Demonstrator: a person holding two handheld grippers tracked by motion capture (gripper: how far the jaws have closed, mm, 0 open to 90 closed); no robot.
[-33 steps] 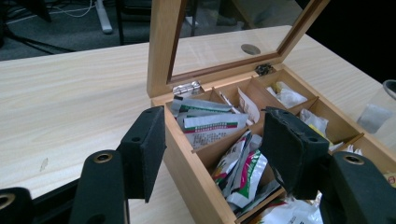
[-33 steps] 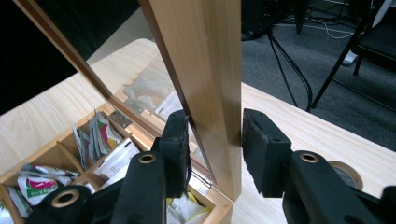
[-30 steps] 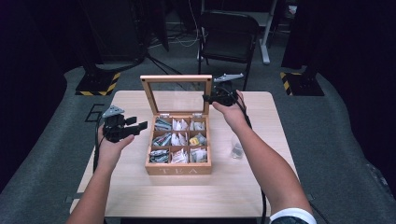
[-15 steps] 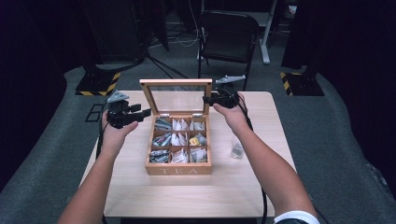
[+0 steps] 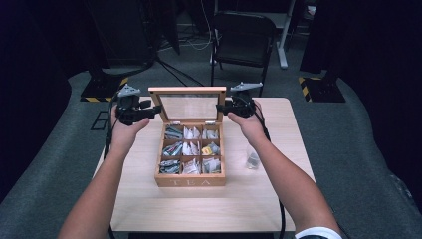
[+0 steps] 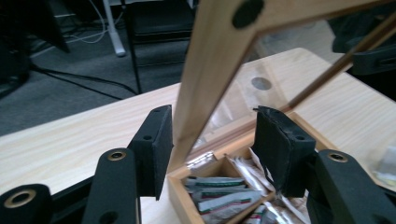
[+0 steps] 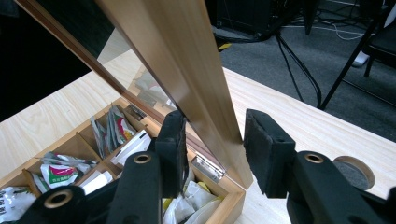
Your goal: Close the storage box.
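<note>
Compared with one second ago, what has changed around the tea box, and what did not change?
The left gripper rose from beside the tea box and moved inward to the left edge of the lid. Its jaws have just been closing, with the lid's frame between them; one pad is close against it, the other apart. The right gripper stays at the lid's right edge, the lid stays upright, and the tea bags lie unchanged.

Table (image 5: 278, 199) brightly lit, surroundings dark; gripper views slightly soft.
</note>
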